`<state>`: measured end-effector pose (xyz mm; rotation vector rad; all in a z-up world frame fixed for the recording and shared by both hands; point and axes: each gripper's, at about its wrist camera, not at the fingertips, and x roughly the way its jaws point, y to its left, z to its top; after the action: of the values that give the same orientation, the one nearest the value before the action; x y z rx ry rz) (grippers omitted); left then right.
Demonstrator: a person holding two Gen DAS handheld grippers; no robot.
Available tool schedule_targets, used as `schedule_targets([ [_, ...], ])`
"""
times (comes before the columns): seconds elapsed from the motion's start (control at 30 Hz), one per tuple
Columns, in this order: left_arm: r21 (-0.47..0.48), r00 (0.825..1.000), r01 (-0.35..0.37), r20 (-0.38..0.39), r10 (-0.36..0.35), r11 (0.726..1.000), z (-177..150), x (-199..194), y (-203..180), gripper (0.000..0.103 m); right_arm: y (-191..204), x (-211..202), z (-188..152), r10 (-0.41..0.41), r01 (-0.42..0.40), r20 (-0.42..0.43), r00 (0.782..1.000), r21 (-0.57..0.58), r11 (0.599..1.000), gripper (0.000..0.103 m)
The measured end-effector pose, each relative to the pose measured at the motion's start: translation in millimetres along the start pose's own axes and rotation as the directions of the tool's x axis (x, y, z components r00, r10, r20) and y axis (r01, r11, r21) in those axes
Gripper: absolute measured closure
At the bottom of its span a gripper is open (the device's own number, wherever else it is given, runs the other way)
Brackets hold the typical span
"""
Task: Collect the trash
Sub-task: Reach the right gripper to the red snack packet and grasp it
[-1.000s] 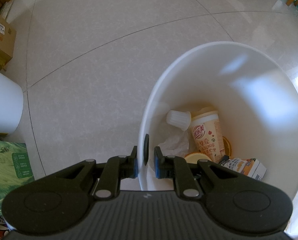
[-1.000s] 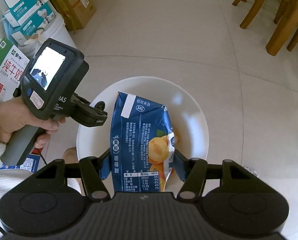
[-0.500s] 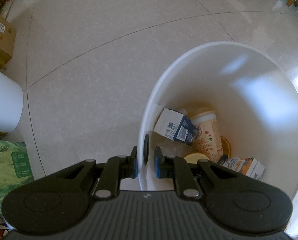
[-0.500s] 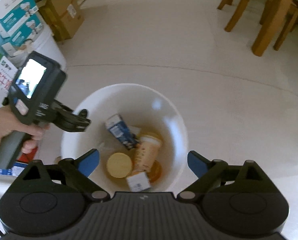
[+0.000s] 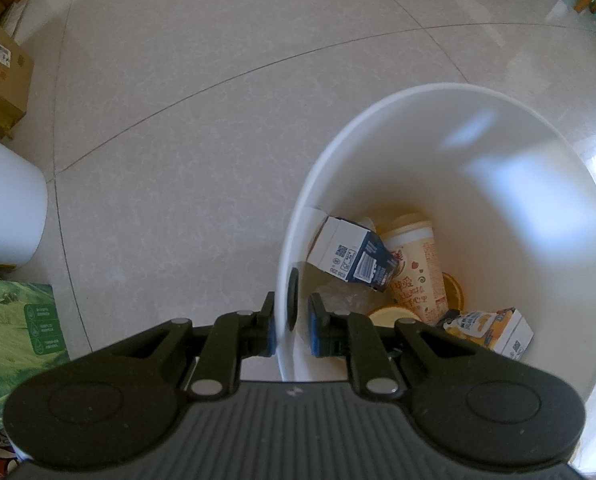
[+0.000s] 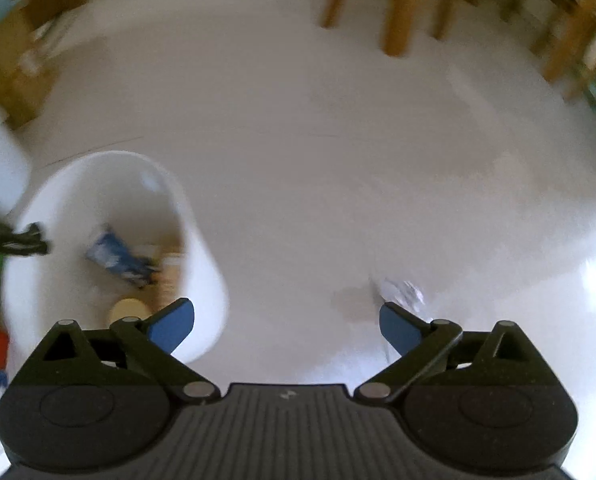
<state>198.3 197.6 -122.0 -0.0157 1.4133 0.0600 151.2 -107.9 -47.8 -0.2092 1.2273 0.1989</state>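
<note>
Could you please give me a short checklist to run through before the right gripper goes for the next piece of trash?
1. Blue and white drink carton inside the white plastic bin: ok.
2. Right gripper empty, jaws opening wide: ok.
3. Left gripper clamped on the bin's rim: ok.
4. Next target, a crumpled whitish scrap on the pale tiled floor: located, ok.
5. What the scrap is made of: cannot tell, blurred.
</note>
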Motion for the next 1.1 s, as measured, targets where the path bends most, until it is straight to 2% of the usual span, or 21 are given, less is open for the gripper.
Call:
schedule_targets([
  [0.17, -0.005, 1.000, 0.003, 0.000, -0.003, 1.000, 0, 0, 2, 0.090, -45, 33, -31, -0.020, 0.029, -0.050, 0.999, 0.188, 0.982, 0.002],
  [0.3, -0.005, 1.000, 0.003, 0.001, -0.003, 1.000, 0, 1, 2, 0.090, -79, 71, -64, 0.020, 0.023, -0.104, 0.994, 0.392, 0.920, 0.002],
  [0.37, -0.006, 1.000, 0.002, 0.002, -0.002, 1.000, -1, 1, 2, 0.090, -90, 88, -80, 0.002, 0.057, -0.128, 0.992, 0.455, 0.889, 0.002],
  [0.5, -0.006, 1.000, 0.002, 0.001, -0.002, 1.000, -1, 1, 2, 0.090, -109, 123, -113, 0.036, 0.053, -0.146, 0.989, 0.563, 0.825, 0.002],
  [0.6, -0.008, 1.000, 0.006, 0.000, -0.006, 1.000, 0, 1, 2, 0.090, -118, 149, -131, 0.028, 0.077, -0.171, 0.985, 0.577, 0.813, 0.002],
  [0.77, -0.011, 1.000, 0.000, 0.000, 0.000, 1.000, 1, 1, 2, 0.090, -125, 187, -156, 0.021, 0.110, -0.228, 0.973, 0.549, 0.828, 0.002],
  [0.9, -0.014, 1.000, 0.002, 0.000, -0.002, 1.000, 0, 1, 2, 0.090, -138, 210, -175, 0.065, 0.095, -0.243, 0.968, 0.592, 0.800, 0.002],
  [1.1, -0.010, 1.000, 0.007, 0.000, -0.007, 1.000, 0, 0, 5, 0.090, -144, 237, -190, -0.030, 0.199, -0.311, 0.950, 0.527, 0.827, 0.002],
])
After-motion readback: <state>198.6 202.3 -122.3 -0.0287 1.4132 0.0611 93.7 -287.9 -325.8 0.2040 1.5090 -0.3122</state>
